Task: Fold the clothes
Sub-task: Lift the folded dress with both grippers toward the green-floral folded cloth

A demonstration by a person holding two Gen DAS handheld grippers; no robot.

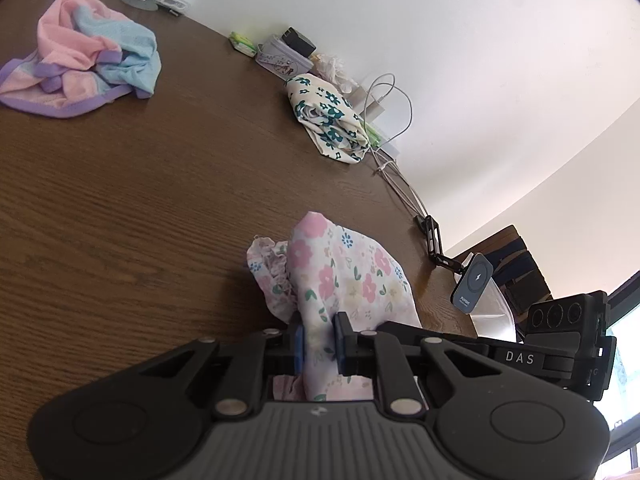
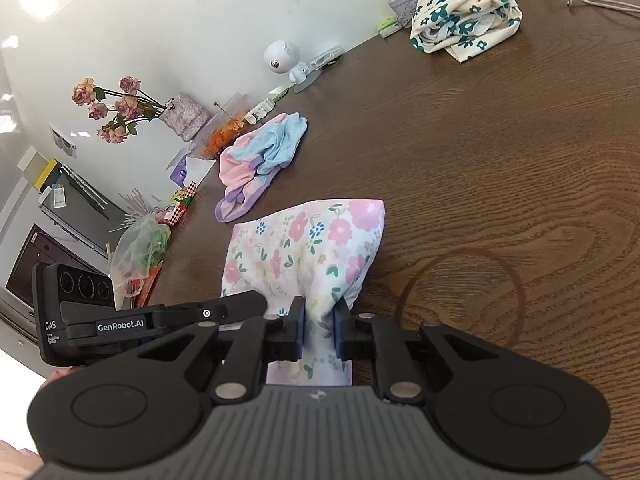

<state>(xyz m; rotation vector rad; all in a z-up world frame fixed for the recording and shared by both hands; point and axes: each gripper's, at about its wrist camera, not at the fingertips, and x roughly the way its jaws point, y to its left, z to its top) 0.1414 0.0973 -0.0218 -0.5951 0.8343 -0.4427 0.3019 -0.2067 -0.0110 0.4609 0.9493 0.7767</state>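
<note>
My left gripper and right gripper both clamp pink floral garment, lifted above wooden table; pastel garment lies beyond.

We see the floral garment on the table, the crumpled towel beyond it, the folded cloth near the wall.

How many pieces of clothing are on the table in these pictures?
3. A pink floral garment is held by both grippers, left gripper and right gripper. A pink-and-blue garment lies crumpled farther back. A folded green-flowered garment sits near the wall. Others may be hidden.
</note>
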